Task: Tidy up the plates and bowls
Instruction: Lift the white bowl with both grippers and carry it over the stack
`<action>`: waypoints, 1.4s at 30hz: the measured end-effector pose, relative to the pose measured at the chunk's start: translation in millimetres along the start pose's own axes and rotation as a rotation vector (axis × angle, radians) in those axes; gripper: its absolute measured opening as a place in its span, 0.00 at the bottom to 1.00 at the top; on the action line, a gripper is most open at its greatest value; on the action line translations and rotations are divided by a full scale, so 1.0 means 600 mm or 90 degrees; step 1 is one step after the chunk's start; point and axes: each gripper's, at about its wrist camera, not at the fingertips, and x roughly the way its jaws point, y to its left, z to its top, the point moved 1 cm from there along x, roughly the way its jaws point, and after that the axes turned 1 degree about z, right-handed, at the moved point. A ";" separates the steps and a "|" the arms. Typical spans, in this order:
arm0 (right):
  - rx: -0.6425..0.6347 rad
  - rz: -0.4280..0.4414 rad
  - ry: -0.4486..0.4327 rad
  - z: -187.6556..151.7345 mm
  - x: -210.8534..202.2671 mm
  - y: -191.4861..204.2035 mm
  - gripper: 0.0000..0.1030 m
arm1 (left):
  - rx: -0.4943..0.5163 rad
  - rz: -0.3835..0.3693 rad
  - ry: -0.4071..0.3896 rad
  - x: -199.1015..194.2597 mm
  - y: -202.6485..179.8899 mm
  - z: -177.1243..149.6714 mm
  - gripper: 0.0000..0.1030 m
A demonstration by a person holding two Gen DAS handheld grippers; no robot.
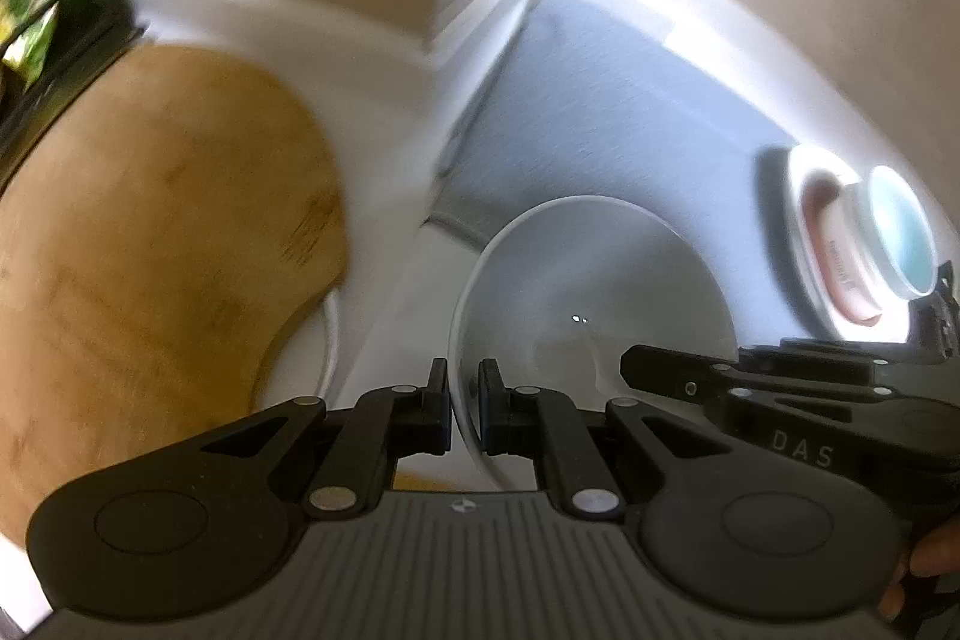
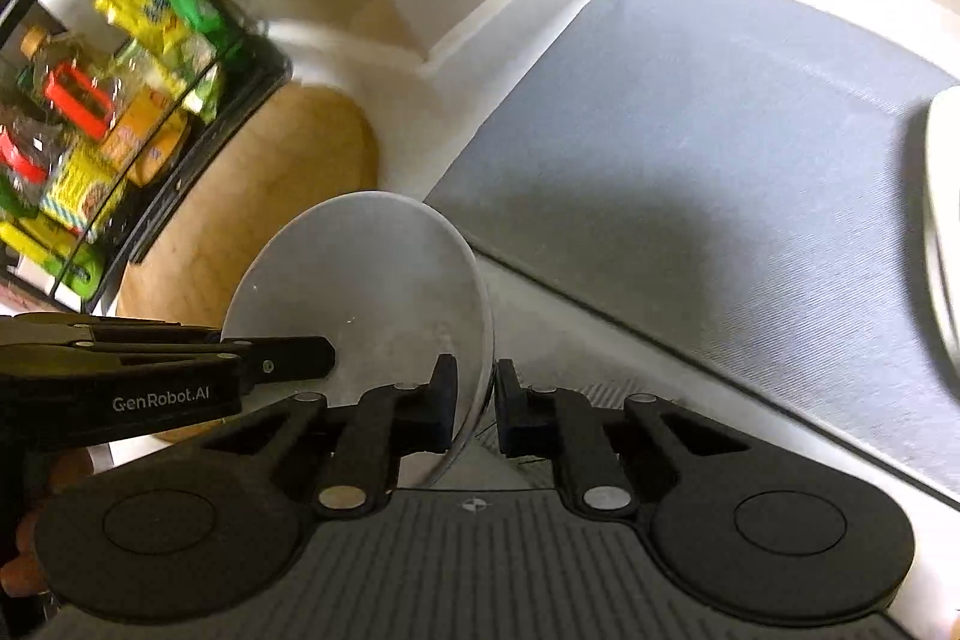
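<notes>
White bowl (image 1: 591, 298) gripped at opposite rim edges, clear of the white counter (image 1: 390, 244). Left gripper (image 1: 463, 400) pinched on the bowl's near-left rim, one pad inside the wall, one outside. Right gripper (image 2: 477, 400) likewise pinched on the near-right rim (image 2: 480, 340); seen in the left view reaching in from the right (image 1: 654, 367). Wooden cutting board (image 1: 150, 250) close on the left, its curved edge near the bowl. Black wire rack (image 2: 198, 148) of packaged goods beyond the board, far left. Grey mat (image 2: 690, 148) broad and bare to the right and far side; its near edge just beyond the bowl. Stacked dishes (image 1: 852, 238) at the mat's far-right border, well apart from the bowl.
</notes>
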 end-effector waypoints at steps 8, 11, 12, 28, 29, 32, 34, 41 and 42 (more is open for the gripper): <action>0.059 -0.030 -0.060 0.013 -0.071 -0.054 0.13 | 0.072 -0.036 -0.024 -0.011 -0.092 0.049 0.08; 0.076 -0.047 -0.078 0.016 -0.101 -0.077 0.13 | 0.096 -0.052 -0.029 -0.010 -0.131 0.066 0.08; 0.084 -0.053 -0.084 0.016 -0.111 -0.086 0.13 | 0.104 -0.057 -0.030 -0.009 -0.145 0.071 0.08; 0.152 -0.151 -0.183 0.014 -0.234 -0.205 0.13 | 0.189 -0.133 -0.055 0.009 -0.325 0.134 0.08; 0.155 -0.155 -0.185 0.015 -0.236 -0.209 0.13 | 0.191 -0.136 -0.056 0.010 -0.333 0.134 0.08; 0.161 -0.167 -0.194 0.016 -0.250 -0.227 0.13 | 0.198 -0.147 -0.060 0.011 -0.357 0.137 0.08; 0.163 -0.174 -0.200 0.016 -0.264 -0.240 0.13 | 0.200 -0.155 -0.061 0.013 -0.374 0.139 0.08; 0.175 -0.202 -0.210 0.012 -0.295 -0.280 0.13 | 0.209 -0.184 -0.054 0.026 -0.415 0.150 0.08; 0.177 -0.206 -0.210 0.008 -0.300 -0.285 0.13 | 0.211 -0.188 -0.053 0.030 -0.422 0.151 0.08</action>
